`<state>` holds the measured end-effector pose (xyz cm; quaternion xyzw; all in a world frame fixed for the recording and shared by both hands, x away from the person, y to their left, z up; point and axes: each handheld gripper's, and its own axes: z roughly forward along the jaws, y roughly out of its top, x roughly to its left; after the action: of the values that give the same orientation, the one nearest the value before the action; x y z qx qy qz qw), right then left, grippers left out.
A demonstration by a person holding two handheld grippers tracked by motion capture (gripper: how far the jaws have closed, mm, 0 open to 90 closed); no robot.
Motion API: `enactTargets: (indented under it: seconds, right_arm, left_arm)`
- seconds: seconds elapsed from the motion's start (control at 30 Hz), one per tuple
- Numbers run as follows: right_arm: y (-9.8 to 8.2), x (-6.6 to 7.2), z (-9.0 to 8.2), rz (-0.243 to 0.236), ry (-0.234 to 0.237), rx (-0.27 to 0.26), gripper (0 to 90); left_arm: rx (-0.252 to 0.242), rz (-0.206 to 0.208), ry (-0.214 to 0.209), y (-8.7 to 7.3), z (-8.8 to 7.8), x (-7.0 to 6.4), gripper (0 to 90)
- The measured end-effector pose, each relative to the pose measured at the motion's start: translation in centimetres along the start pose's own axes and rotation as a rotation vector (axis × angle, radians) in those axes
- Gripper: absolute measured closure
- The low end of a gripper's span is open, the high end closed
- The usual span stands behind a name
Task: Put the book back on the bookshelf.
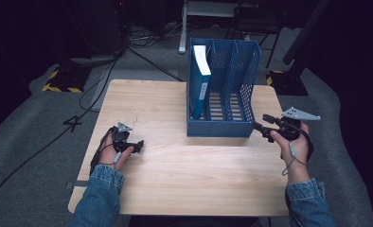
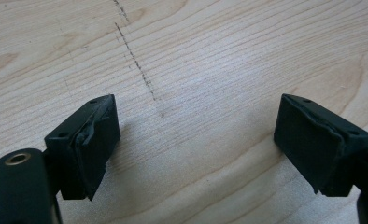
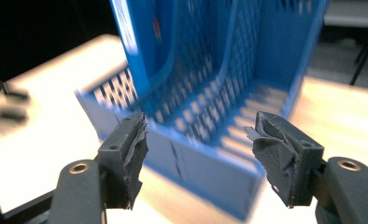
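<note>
right gripper (image 1: 265, 126) at near right corner of blue file rack (image 1: 222, 90), jaws apart, empty. blue book (image 1: 199, 80) upright in rack's left compartment. left gripper (image 1: 136, 146) well left on wooden table (image 1: 175, 165), jaws apart.

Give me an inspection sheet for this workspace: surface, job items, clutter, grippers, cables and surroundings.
Surface: light wooden table, with a faint dark scratch line.
Job's things: blue three-slot file rack standing at the table's far side; a blue book upright in its left slot, other two slots empty.
Clutter: nothing seen.
Grippers: left gripper open just above bare wood, holding nothing; right gripper open, nothing between the jaws, facing the rack's front right corner.
Cables: black cables across the floor beyond the table's left.
Surroundings: grey carpet, dark stands, yellow-black striped base.
</note>
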<state>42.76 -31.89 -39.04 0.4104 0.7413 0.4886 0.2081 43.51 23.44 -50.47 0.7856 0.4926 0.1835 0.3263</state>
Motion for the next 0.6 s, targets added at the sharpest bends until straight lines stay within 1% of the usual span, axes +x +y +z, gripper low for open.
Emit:
enactTargets:
  seconds: [0.03,0.07,0.13,0.17,0.23,0.27,0.43,0.53,0.6]
  right_arm:
    - [-0.3,-0.3,-0.1,-0.001,-0.014,0.013,35.5]
    - [-0.8,-0.7,-0.2,-0.007,-0.025,0.04,35.4]
    - [-1.8,-1.4,-0.2,0.009,-0.008,0.081,35.3]
    - [-2.2,-1.7,-0.2,0.009,-0.006,0.098,35.1]
    - [-3.4,-2.5,-0.1,0.005,-0.017,0.158,34.9]
    - [-4.0,-2.9,0.0,0.008,-0.02,0.177,34.9]
    - [-6.6,-5.1,0.1,0.047,-0.041,0.212,32.9]
    - [-7.9,-5.8,0.2,0.054,-0.061,0.234,32.9]
    - [-9.0,-6.4,0.4,0.081,-0.068,0.251,31.7]
  left_arm:
    - [0.001,0.003,-0.005,0.0,0.0,0.0,14.3]
    - [0.004,0.008,-0.006,0.0,0.0,0.0,13.3]
    - [0.012,0.016,-0.012,0.1,0.1,0.1,11.5]
    - [0.013,0.019,-0.01,0.3,0.3,0.1,10.7]
    - [0.019,0.017,-0.01,0.4,0.4,0.1,8.9]
    - [0.016,0.019,-0.012,0.5,0.5,0.1,8.3]
    - [0.019,0.02,-0.011,0.6,0.6,0.1,6.8]
    - [0.021,0.02,-0.012,0.6,0.6,0.1,6.6]
    - [0.021,0.02,-0.012,0.6,0.6,0.1,6.6]
